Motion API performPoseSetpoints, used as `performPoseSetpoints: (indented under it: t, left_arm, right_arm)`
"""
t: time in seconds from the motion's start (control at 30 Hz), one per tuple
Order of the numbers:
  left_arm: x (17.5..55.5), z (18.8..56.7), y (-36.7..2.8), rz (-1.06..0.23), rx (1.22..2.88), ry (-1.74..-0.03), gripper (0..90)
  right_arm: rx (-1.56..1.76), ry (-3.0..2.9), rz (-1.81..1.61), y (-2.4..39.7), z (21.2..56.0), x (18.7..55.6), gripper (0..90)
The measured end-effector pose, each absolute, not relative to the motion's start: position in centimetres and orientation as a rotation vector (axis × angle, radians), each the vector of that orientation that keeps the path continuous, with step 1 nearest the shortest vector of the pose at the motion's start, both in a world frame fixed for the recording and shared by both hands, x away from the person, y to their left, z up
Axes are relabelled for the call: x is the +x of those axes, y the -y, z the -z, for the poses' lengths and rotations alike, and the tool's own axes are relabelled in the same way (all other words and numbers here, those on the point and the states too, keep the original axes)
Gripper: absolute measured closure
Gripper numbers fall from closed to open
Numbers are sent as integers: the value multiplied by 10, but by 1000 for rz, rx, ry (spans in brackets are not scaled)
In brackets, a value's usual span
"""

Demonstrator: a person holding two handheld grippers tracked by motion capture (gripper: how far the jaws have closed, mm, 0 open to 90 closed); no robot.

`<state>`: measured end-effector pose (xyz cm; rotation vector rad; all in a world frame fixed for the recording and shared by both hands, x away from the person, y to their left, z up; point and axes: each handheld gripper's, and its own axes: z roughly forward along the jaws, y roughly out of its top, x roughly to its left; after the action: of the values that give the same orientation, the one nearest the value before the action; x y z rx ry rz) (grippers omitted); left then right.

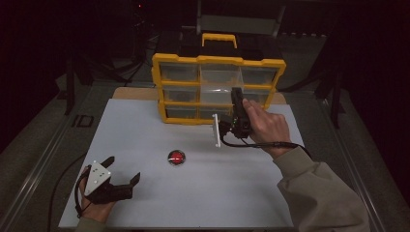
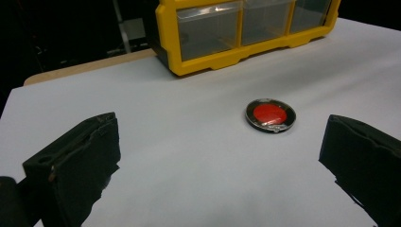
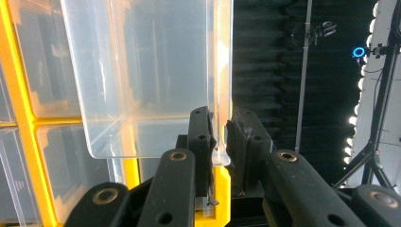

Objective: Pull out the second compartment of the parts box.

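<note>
2 grippers work over a white board in the high view. A yellow organizer stands at the board's far edge, its clear drawer pulled out of the middle. The right gripper reaches up to the drawer's right side, hand wrapped around it, forearm slanting in from the lower right. A red disc lies well in front of the organizer with bare board all around. The left gripper rests far in front of the organizer near the board's left edge, jaws spread, nothing between them.

Left gripper view: both wide-apart jaws frame the disc, the organizer beyond it, open board between.

Right gripper view: the jaws pinch the drawer's thin side wall, the organizer's frame to its left.
</note>
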<state>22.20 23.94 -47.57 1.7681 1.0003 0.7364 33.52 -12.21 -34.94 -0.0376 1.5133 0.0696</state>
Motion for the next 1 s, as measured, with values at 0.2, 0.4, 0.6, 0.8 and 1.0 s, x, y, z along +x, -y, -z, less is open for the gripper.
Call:
performPoseSetpoints:
  t: [0.2, 0.4, 0.6, 0.8, 1.0]
  left_arm:
    - [222, 476, -240, -736, 1770, -1000, 1]
    - [222, 476, -240, -737, 1770, -1001, 1]
    - [222, 476, -240, -738, 1769, -1001, 1]
    - [222, 476, -239, -738, 1764, -1003, 1]
    - [222, 476, -239, -736, 1766, -1002, 1]
  right_arm:
    - [-17, -1550, -119, 121, 348, 333, 669]
    - [11, -1562, -160, 120, 352, 333, 502]
    - [21, -1563, -182, 120, 354, 331, 410]
    - [32, -1569, -199, 119, 357, 328, 349]
    - [43, -1597, -208, 117, 362, 324, 305]
